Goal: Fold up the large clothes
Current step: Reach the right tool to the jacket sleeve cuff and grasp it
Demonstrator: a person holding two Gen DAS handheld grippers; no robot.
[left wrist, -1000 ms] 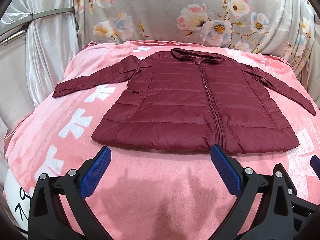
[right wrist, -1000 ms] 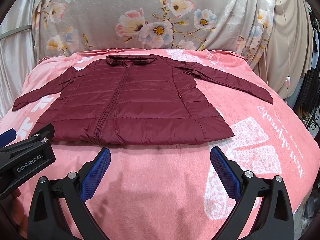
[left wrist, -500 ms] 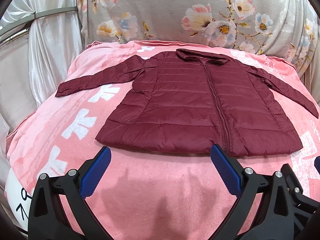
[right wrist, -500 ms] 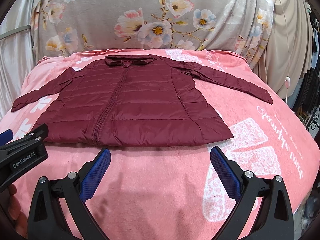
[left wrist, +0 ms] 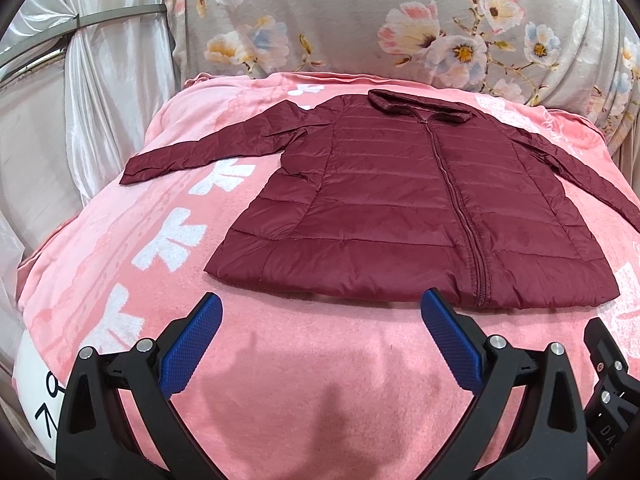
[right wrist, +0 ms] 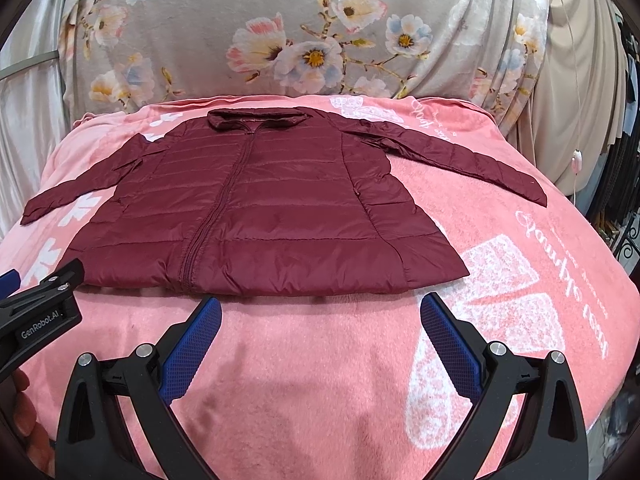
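A dark red quilted jacket (left wrist: 400,208) lies flat and zipped on the pink blanket (left wrist: 304,376), collar at the far side, both sleeves spread outward. In the right wrist view the same jacket (right wrist: 280,204) fills the middle, its right sleeve (right wrist: 460,160) reaching toward the blanket's right edge. My left gripper (left wrist: 320,320) stands open just short of the hem, left of the zipper, holding nothing. My right gripper (right wrist: 320,320) is open too, near the hem's right half. Part of the left gripper's black body (right wrist: 36,316) shows at the left edge of the right wrist view.
A floral cloth (left wrist: 360,28) hangs behind the blanket. White satin drapes (left wrist: 80,92) stand at the left, beige curtains and a thin cord with a switch (right wrist: 576,156) at the right. The blanket (right wrist: 520,280) carries white prints and falls away at both sides.
Both grippers have shifted slightly; the jacket sits a little further right in the left wrist view and a little nearer in the right wrist view. The jacket itself has not moved.
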